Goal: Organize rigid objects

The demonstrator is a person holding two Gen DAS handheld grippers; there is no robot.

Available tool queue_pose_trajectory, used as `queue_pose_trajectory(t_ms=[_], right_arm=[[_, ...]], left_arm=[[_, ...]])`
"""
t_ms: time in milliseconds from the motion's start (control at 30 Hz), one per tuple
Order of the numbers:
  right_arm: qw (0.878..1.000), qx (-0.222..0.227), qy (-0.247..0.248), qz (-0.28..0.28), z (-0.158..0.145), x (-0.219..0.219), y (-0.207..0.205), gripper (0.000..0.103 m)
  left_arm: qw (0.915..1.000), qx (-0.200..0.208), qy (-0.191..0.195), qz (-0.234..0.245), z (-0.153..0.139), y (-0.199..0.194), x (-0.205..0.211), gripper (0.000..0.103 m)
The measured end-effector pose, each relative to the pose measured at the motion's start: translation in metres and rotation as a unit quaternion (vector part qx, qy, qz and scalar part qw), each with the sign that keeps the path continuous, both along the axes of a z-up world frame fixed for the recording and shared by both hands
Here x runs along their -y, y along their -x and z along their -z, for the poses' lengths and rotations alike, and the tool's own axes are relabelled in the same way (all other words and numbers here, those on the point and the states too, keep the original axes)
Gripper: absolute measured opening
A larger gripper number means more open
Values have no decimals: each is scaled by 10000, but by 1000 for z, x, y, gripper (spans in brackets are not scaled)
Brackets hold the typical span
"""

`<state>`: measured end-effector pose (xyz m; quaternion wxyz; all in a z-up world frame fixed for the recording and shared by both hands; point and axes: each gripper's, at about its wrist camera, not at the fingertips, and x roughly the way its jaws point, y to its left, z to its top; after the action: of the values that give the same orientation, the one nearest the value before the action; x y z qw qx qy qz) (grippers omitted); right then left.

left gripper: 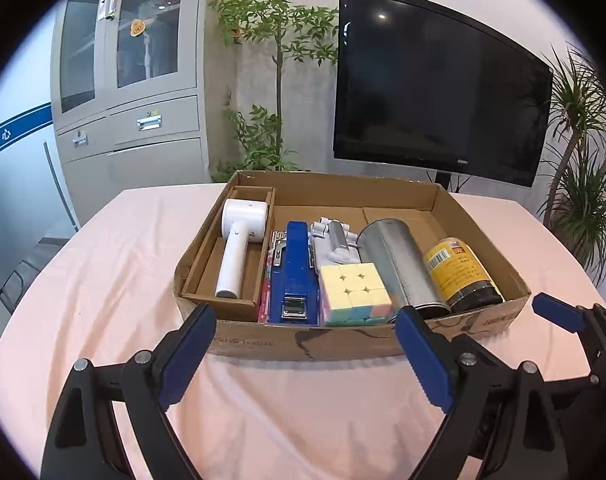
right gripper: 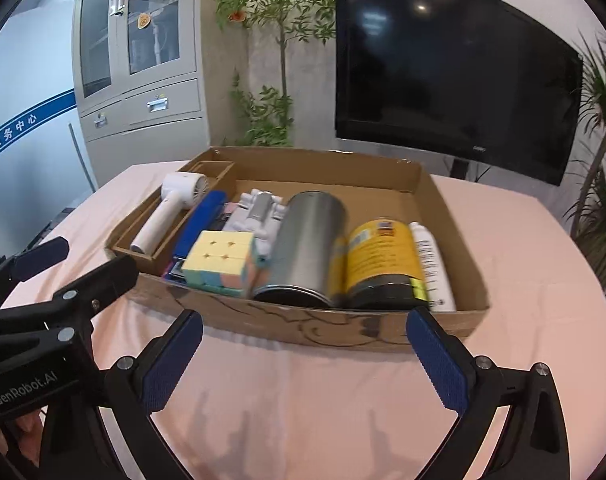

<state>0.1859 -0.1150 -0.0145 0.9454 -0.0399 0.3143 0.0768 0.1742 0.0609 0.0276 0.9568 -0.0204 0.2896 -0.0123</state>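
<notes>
Left wrist view has the left tongs [left gripper: 305,350] low in the frame, tilted down toward the pink-clothed bench [left gripper: 115,264], their 2 blue-padded fingers [left gripper: 187,360] spread wide apart with nothing between them. At the right edge of that frame the right tongs [left gripper: 575,316] show as a blue pad on a black arm, beside the box corner.

Centre frame sits the shallow brown cardboard box [left gripper: 335,190] holding the task's things in a row. From left to right: a white handheld fan [left gripper: 239,248] lying in a narrow cardboard tray [left gripper: 207,268], a blue metal stapler [left gripper: 295,276], a grey-and-white plastic gadget [left gripper: 335,240], a pastel 3x3 puzzle cube [left gripper: 353,292], a silver metal cylinder [left gripper: 395,260] on its side, and a yellow-labelled dark jar [left gripper: 459,272] on its side.

Right wrist view shows the right tongs [right gripper: 305,360] at the bottom, also angled down, their pads wide apart and empty, just short of the box's near wall. A white plastic bottle [right gripper: 431,268] lies at the right of the jar. At the left edge, the left tongs [right gripper: 75,264] reach toward the box's left corner.

A black television screen [left gripper: 439,80] fills the upper right.
</notes>
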Motion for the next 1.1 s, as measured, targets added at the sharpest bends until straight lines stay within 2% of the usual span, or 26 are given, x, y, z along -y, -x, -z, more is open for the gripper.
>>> queue_pose_trajectory(t_ms=[233, 367, 567, 733, 1100], right_arm=[[10000, 55, -28, 37, -6, 13, 9, 102], [10000, 5, -20, 59, -4, 17, 8, 102], [10000, -66, 22, 47, 3, 18, 4, 102], [9999, -100, 75, 28, 7, 19, -2, 102], [9997, -187, 121, 90, 14, 19, -16, 102]], left_arm=[[9999, 30, -10, -158, -3, 0, 2, 91], [9996, 73, -139, -228, -3, 0, 3, 91], [9991, -89, -362, -205, 6, -8, 9, 91], [9996, -138, -186, -155, 9, -13, 7, 91], [9991, -258, -284, -157, 17, -26, 9, 91]])
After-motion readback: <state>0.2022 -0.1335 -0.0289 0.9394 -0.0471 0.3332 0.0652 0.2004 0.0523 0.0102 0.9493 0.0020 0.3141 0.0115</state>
